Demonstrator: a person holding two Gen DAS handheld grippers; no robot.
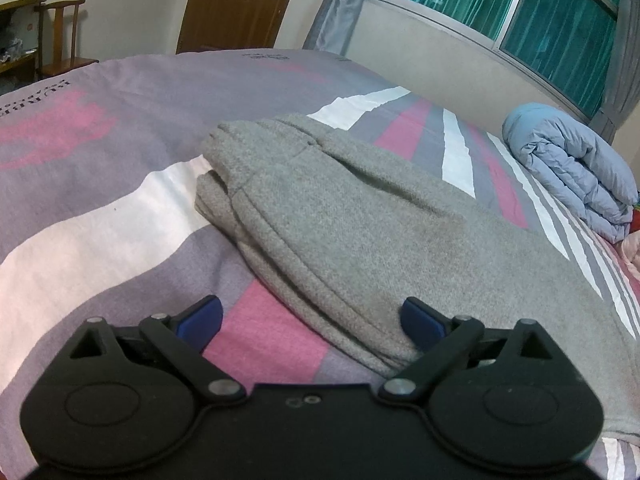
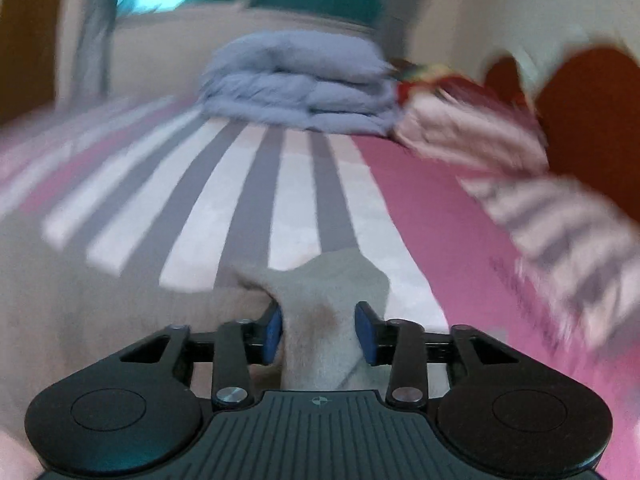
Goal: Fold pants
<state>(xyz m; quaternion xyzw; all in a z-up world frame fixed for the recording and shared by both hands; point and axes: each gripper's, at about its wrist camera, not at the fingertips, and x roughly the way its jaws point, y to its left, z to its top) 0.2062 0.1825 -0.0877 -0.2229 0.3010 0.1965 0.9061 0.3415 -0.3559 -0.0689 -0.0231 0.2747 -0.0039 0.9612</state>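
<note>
Grey fleece pants [image 1: 340,216] lie folded lengthwise on the striped bed, waistband at the far end. My left gripper [image 1: 312,320] is open, hovering low over the pants' near left edge, its right finger over the fabric and its left finger over the sheet. In the blurred right wrist view, my right gripper [image 2: 319,330] has its jaws partly apart around a raised fold of the grey pants [image 2: 320,312]. The blue pads [image 2: 365,332] stand close to the fold, and whether they press it is unclear.
The bed sheet [image 1: 120,208] has pink, white and grey stripes. A folded blue quilt [image 1: 572,168] lies by the window wall, also in the right wrist view [image 2: 300,88]. Pink striped bedding [image 2: 532,184] lies at the right. A wooden chair [image 1: 60,36] stands beyond the bed.
</note>
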